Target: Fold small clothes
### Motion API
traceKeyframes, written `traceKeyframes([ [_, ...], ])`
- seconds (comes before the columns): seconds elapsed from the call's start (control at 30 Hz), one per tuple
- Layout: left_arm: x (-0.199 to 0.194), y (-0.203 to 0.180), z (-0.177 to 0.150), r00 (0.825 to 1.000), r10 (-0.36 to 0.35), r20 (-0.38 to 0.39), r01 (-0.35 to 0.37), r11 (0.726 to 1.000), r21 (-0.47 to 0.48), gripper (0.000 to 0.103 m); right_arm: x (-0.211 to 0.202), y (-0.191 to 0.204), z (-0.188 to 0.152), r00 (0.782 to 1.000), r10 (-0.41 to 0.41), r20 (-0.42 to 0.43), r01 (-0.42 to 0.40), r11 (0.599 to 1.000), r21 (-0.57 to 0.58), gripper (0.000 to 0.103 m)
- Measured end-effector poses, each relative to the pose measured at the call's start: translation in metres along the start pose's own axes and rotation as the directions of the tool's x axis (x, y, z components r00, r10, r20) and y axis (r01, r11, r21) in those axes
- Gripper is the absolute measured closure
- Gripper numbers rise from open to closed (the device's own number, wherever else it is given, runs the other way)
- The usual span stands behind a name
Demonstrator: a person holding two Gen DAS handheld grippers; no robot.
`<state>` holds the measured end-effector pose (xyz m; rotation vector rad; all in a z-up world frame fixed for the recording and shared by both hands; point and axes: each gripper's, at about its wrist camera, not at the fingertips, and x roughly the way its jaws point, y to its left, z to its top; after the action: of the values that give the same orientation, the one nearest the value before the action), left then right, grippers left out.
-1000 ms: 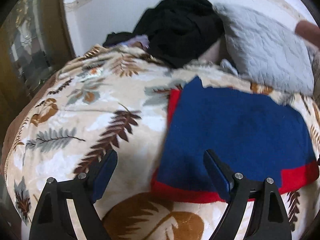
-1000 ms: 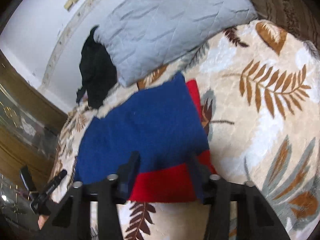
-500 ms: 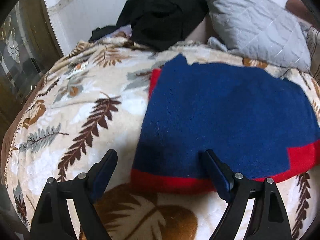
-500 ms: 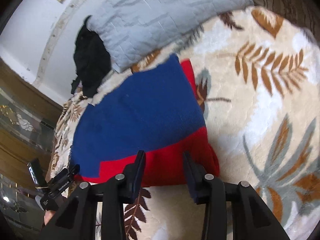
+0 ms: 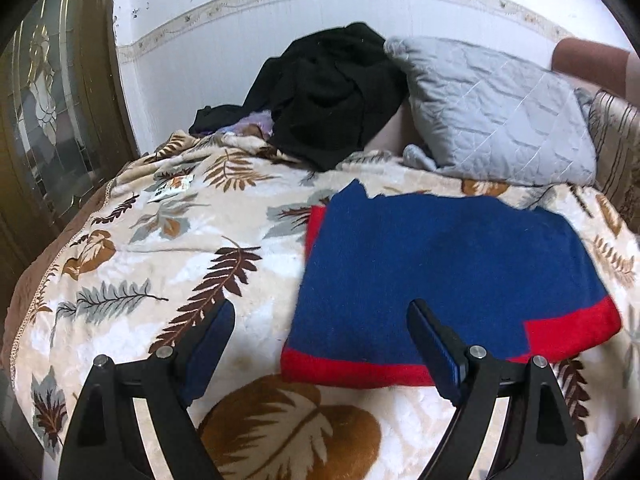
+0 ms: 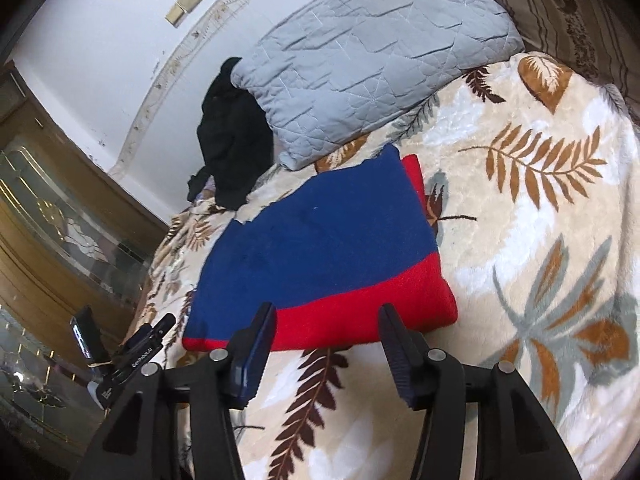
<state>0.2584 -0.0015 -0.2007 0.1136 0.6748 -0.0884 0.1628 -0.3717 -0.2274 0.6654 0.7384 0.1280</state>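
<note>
A cream leaf-patterned plush blanket (image 5: 168, 248) covered the bed. The folded blue-and-red knit garment (image 5: 444, 280) lay flat at its centre, a grey quilted pillow (image 5: 500, 116) at one o'clock. The left gripper (image 5: 320, 344) and right gripper (image 6: 326, 340) both gaped wide, empty.

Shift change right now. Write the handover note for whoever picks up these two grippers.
Left gripper: open, empty, above the near left corner of the blue and red garment.
Right gripper: open, empty, at the garment's near red edge.
Garment: lies flat as a folded rectangle on the leaf-print blanket, in front of the grey pillow.
Done: this piece looks folded, though a further fold may be intended.
Left: the black clothes pile by the wall is unfolded.
</note>
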Motion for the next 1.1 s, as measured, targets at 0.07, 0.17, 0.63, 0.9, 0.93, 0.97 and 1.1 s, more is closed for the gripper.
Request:
traceKeyframes([
  [0.07, -0.007, 0.002, -0.002, 1.000, -0.024, 0.009, 0.024, 1.000, -0.015, 0.015, -0.006, -0.002, -0.004, 1.000, 0.019, 0.010, -0.020, 0.999, 0.025, 0.040],
  [0.17, -0.014, 0.005, -0.004, 0.998, -0.056, 0.010, 0.057, 0.998, -0.036, 0.015, -0.012, -0.003, -0.012, 0.999, 0.041, 0.013, -0.042, 0.998, 0.052, 0.040],
  [0.63, -0.019, -0.002, -0.027, 0.973, -0.211, -0.097, 0.206, 0.977, -0.059, 0.015, -0.004, -0.012, -0.026, 0.993, 0.119, -0.014, -0.116, 0.981, 0.153, 0.039],
  [0.9, -0.022, -0.010, -0.028, 0.969, -0.231, -0.091, 0.228, 0.973, -0.046, 0.015, -0.001, -0.017, -0.027, 0.992, 0.129, -0.017, -0.124, 0.977, 0.176, 0.038],
  [0.93, -0.023, -0.010, -0.028, 0.970, -0.228, -0.087, 0.224, 0.973, -0.046, 0.015, -0.002, -0.017, -0.027, 0.991, 0.131, -0.011, -0.127, 0.976, 0.176, 0.038],
  [0.97, -0.023, -0.009, -0.027, 0.971, -0.226, -0.081, 0.223, 0.974, -0.049, 0.015, -0.004, -0.018, -0.027, 0.991, 0.134, -0.005, -0.131, 0.976, 0.177, 0.038],
  [1.1, -0.023, -0.007, -0.028, 0.971, -0.221, -0.090, 0.217, 0.975, -0.054, 0.015, -0.007, -0.022, -0.026, 0.990, 0.137, 0.010, -0.137, 0.973, 0.186, 0.038],
])
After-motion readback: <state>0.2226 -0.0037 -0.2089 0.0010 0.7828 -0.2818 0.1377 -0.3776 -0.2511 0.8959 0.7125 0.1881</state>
